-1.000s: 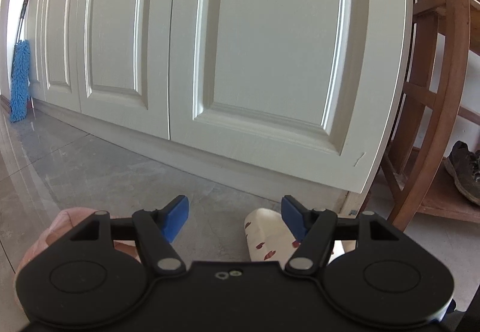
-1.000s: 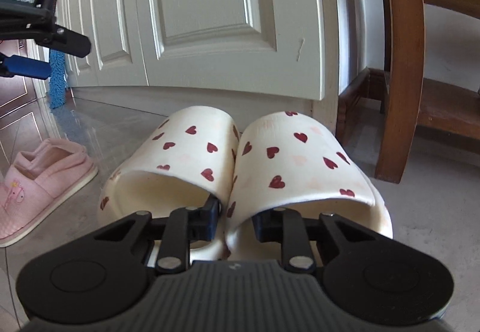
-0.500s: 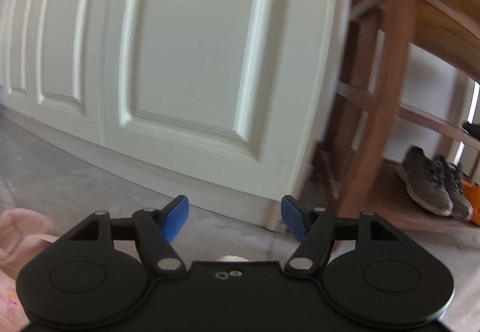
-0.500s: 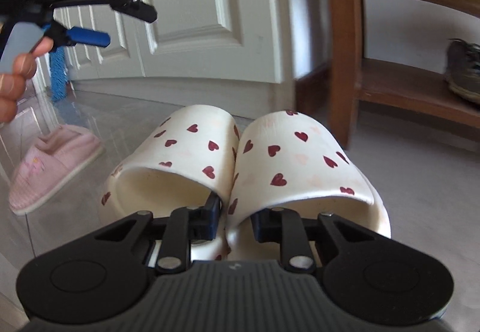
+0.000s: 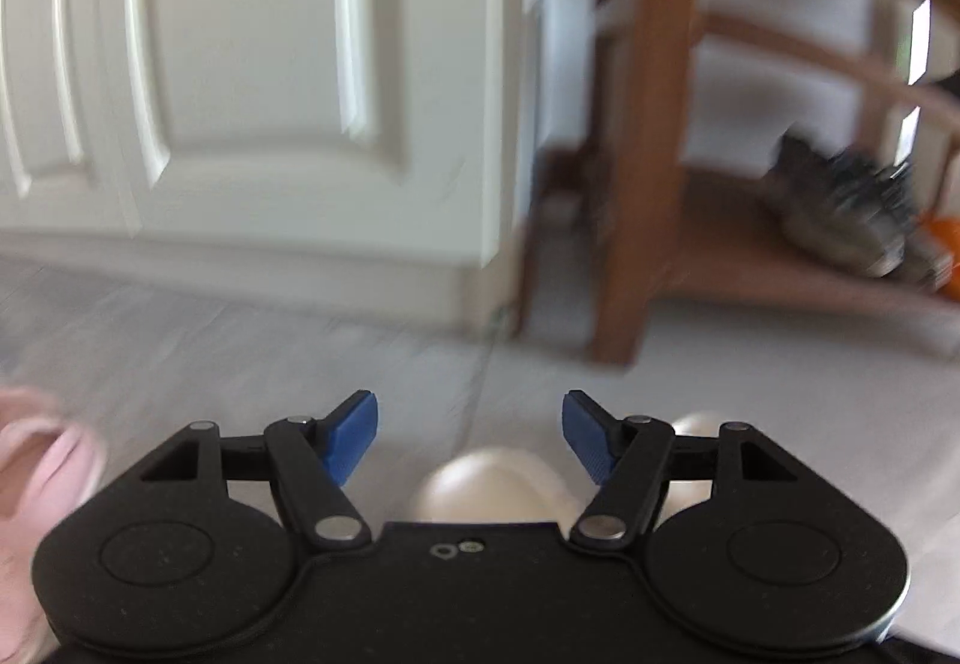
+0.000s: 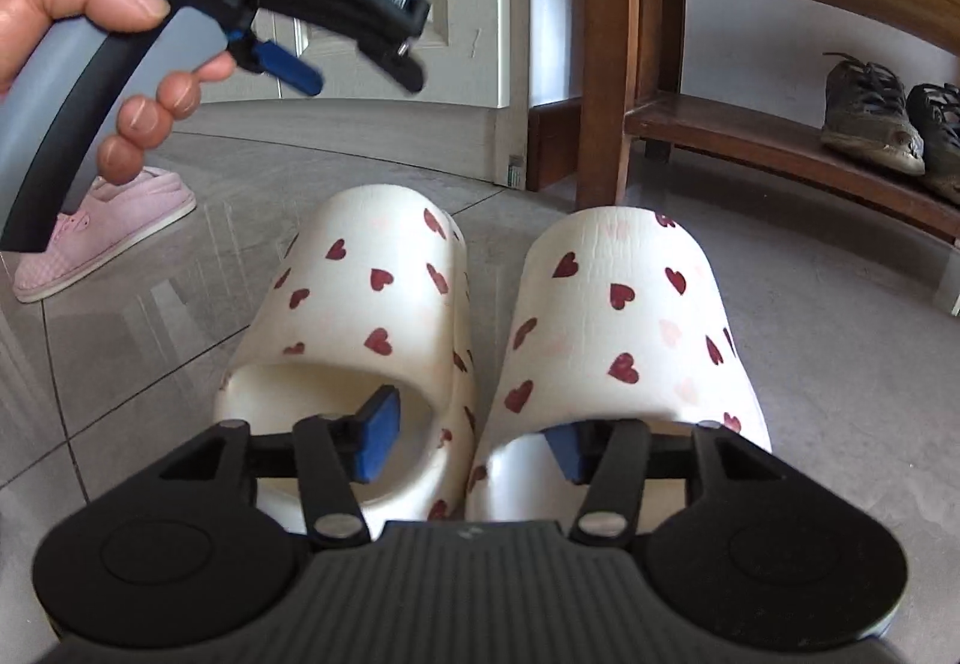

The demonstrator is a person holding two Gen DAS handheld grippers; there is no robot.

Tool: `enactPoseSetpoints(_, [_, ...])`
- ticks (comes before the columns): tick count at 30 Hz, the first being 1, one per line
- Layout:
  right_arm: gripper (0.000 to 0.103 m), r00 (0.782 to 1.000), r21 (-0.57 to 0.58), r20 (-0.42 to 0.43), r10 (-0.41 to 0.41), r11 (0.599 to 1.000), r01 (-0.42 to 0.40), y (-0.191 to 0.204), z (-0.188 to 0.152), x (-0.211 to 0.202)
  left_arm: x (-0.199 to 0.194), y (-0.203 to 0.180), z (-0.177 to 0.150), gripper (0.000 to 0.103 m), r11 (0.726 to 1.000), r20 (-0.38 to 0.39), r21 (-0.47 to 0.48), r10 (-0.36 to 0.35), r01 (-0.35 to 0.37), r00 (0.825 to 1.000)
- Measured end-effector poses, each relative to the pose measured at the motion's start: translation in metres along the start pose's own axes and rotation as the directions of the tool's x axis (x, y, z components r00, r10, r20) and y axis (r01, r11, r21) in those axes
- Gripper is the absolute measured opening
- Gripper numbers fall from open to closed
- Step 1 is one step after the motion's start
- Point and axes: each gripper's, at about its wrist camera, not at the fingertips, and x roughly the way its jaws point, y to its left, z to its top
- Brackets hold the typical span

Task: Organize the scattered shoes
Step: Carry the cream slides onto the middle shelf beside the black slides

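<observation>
Cream heart-print slippers (image 6: 480,340) sit paired on the grey tile floor (image 6: 840,364) before the wooden shoe rack (image 6: 780,136), apparently just set down together, as the right gripper (image 6: 474,439) is opening, one finger inside each slipper, while the left gripper (image 5: 468,436) hovers spread and empty.

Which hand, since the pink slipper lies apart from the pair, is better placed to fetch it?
Left. The left gripper is open and empty, with the pink slipper at its left side; the right gripper has its fingers opening inside the heart slippers.
</observation>
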Motion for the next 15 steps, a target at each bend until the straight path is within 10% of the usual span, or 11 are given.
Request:
enactPoseSetpoints(6, [0.069, 1.000, 0.026, 0.014, -0.006, 1.000, 0.006, 0.005, 0.003, 0.006, 0.021, -0.015, -0.015, 0.067, 0.983, -0.171, 0.170, -0.037, 0.067, 0.985])
enactPoseSetpoints(15, [0.064, 1.000, 0.057, 0.001, -0.020, 0.998, 0.020, 0.001, 0.012, 0.014, 0.019, -0.012, -0.015, 0.065, 0.977, -0.171, 0.148, -0.125, 0.151, 0.977])
